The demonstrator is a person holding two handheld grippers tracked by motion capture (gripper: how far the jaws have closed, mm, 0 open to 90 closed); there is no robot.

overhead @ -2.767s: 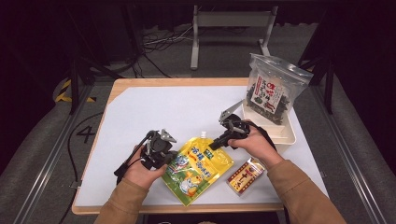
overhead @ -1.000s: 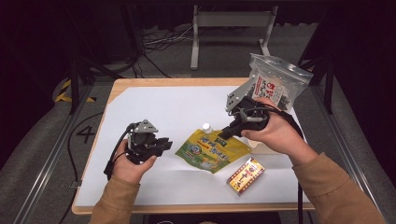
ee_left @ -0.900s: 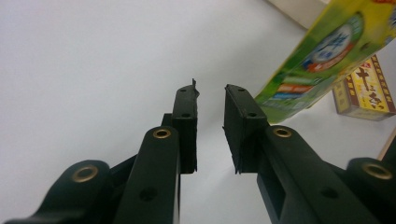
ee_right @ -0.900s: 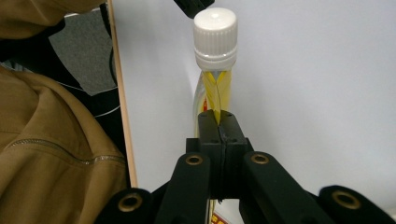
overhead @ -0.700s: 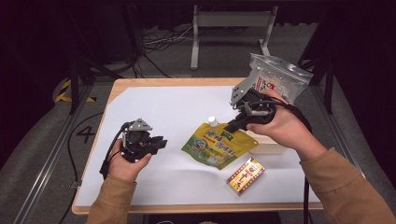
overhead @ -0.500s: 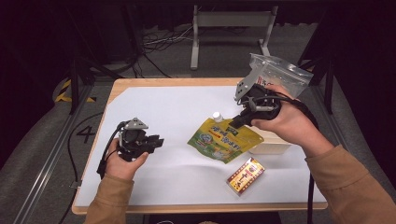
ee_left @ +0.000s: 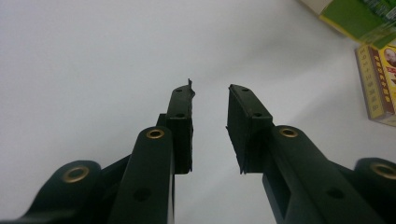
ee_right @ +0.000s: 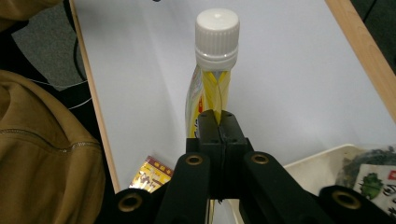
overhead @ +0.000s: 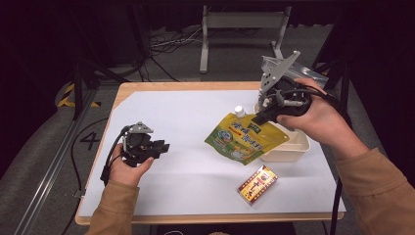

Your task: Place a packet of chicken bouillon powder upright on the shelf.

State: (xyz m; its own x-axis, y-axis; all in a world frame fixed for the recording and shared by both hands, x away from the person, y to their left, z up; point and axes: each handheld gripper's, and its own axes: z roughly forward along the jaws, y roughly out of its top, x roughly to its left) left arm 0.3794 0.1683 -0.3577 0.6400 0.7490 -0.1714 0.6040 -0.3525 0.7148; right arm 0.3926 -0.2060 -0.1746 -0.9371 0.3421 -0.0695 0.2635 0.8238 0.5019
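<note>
A yellow-green spouted pouch (overhead: 243, 140) with a white cap (ee_right: 217, 32) hangs tilted above the table, its lower right part over the white tray (overhead: 292, 152). My right gripper (overhead: 259, 119) is shut on the pouch's upper edge just below the spout, and its jaws (ee_right: 219, 122) pinch the yellow seam. At the table's left my left gripper (overhead: 165, 146) is held just above the white surface. Its jaws (ee_left: 210, 93) stand apart with nothing between them.
A small red-and-yellow box (overhead: 257, 183) lies near the front edge, right of centre, and its side (ee_left: 377, 79) faces my left gripper. A dark seaweed bag (ee_right: 369, 179) stands in the tray at the back right. The white mat (overhead: 186, 117) lies between the hands.
My right gripper has lifted the pouch off the table and carried it up and right toward the tray. My left gripper has drawn back to the left, away from the pouch.
</note>
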